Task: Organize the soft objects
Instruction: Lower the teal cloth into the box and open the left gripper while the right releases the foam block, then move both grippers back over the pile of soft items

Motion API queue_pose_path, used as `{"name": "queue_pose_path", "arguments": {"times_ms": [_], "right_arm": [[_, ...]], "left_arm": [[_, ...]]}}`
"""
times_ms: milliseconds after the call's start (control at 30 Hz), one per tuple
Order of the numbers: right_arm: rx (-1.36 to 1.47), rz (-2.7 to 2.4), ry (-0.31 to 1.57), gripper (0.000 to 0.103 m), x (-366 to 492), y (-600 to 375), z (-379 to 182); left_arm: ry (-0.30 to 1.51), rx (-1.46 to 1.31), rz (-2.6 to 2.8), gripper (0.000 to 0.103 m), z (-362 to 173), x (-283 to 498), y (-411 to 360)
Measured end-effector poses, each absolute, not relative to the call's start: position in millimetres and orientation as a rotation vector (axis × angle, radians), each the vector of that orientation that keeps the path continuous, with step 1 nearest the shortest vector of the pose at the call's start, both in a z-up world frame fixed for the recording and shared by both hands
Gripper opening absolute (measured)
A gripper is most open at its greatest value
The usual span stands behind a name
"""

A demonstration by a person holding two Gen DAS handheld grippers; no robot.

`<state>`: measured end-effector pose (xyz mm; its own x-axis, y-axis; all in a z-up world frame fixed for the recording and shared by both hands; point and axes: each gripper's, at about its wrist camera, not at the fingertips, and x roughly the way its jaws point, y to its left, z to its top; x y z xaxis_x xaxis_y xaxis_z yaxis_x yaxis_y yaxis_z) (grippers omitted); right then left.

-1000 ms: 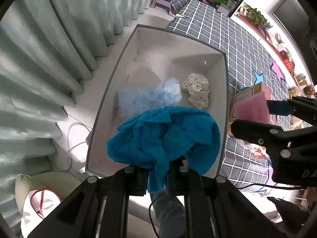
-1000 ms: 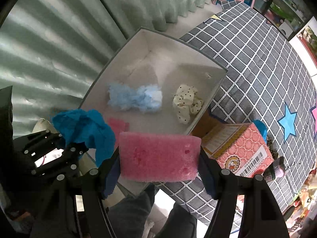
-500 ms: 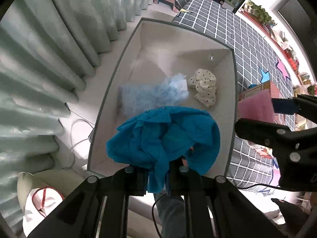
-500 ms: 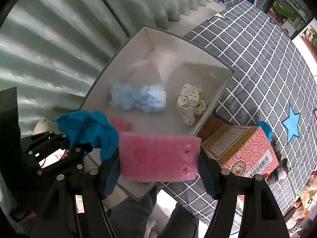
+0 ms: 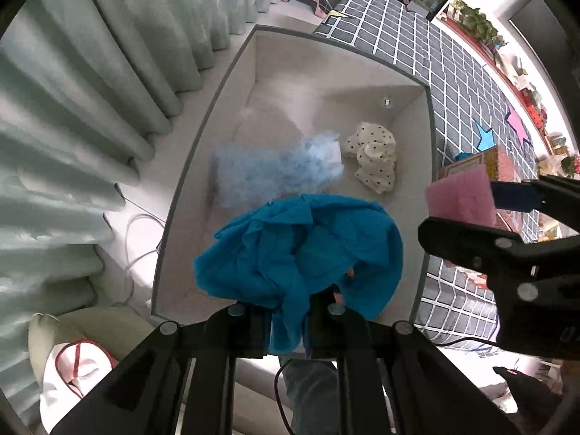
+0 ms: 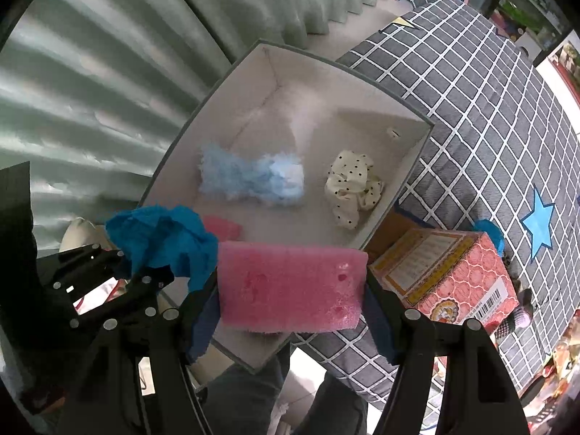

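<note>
Soft items: three boxed, two held.

The blue cloth in the left tongs is thin, matt woven fabric, crumpled into soft folds, while the pink sponge in the right tongs is porous foam with a pitted, dull face. Both tongs are matt black plastic studded with small shiny metal screws. Inside the smooth, matt white box lie a fluffy light-blue plush piece and a dotted cream cloth; the glossy printed carton rests on a quilted grey checked blanket.
</note>
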<state>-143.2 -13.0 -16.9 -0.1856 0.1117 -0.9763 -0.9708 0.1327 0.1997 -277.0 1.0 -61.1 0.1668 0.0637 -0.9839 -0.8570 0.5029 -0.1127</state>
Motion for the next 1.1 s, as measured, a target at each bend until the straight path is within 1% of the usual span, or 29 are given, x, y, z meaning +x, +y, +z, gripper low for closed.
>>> {"name": "queue_pose_path", "arguments": {"times_ms": [233, 267, 333, 400, 433, 467, 533, 567, 667, 700, 733, 767, 800, 833, 967, 1100], "right_arm": [[-0.923, 1.302, 1.354, 0.071, -147.1, -6.1, -18.5], [-0.923, 1.307, 1.354, 0.071, -147.4, -4.8, -18.6], [-0.921, 1.317, 1.352, 0.072, -148.6, -4.1, -17.7], [-0.912, 1.326, 1.349, 0.073, -148.2, -4.0, -16.1], [-0.909, 1.327, 1.349, 0.080, -147.7, -3.9, -15.5], [-0.904, 1.329, 1.349, 0.084, -146.8, -4.3, -14.8], [-0.891, 1.330, 1.347, 0.085, -145.3, -5.1, -12.5], [-0.888, 1.327, 1.344, 0.085, -143.6, -5.1, -11.9], [-0.870, 1.321, 1.343, 0.085, -138.0, -6.2, -8.3], [-0.862, 1.318, 1.342, 0.085, -135.7, -6.6, -6.6], [-0.853, 1.314, 1.341, 0.086, -132.7, -7.2, -4.4], [-0.844, 1.312, 1.339, 0.088, -129.9, -7.7, -2.1], [-0.836, 1.308, 1.336, 0.102, -127.2, -8.5, 1.0], [-0.819, 1.308, 1.328, 0.103, -123.4, -9.9, 5.2], [-0.742, 1.294, 1.313, 0.103, -99.7, -13.8, 22.7], [-0.645, 1.235, 1.308, 0.103, -57.8, -22.2, 39.5]], "left_arm": [[1.235, -0.821, 0.776, 0.014, -63.6, -276.5, 2.1], [1.233, -0.819, 0.774, 0.016, -63.8, -276.2, 2.1], [1.236, -0.808, 0.779, 0.026, -63.6, -275.6, 1.8], [1.236, -0.798, 0.785, 0.052, -62.8, -274.6, 0.7], [1.236, -0.794, 0.789, 0.059, -62.4, -274.3, 0.4], [1.230, -0.791, 0.793, 0.067, -61.3, -274.1, 0.2], [1.213, -0.789, 0.791, 0.074, -58.7, -273.9, 0.4], [1.207, -0.790, 0.791, 0.080, -57.8, -273.7, 0.8], [1.200, -0.801, 0.792, 0.084, -56.9, -272.9, 2.9], [1.198, -0.805, 0.793, 0.088, -56.9, -272.8, 3.6], [1.195, -0.809, 0.795, 0.090, -56.8, -272.4, 4.1], [1.189, -0.815, 0.796, 0.094, -56.3, -272.0, 5.0], [1.186, -0.819, 0.796, 0.098, -55.9, -271.7, 5.5], [1.182, -0.824, 0.796, 0.102, -55.4, -270.7, 6.1], [1.164, -0.838, 0.792, 0.103, -51.5, -263.6, 9.7], [1.163, -0.831, 0.772, 0.103, -45.3, -251.0, 11.3]]}}
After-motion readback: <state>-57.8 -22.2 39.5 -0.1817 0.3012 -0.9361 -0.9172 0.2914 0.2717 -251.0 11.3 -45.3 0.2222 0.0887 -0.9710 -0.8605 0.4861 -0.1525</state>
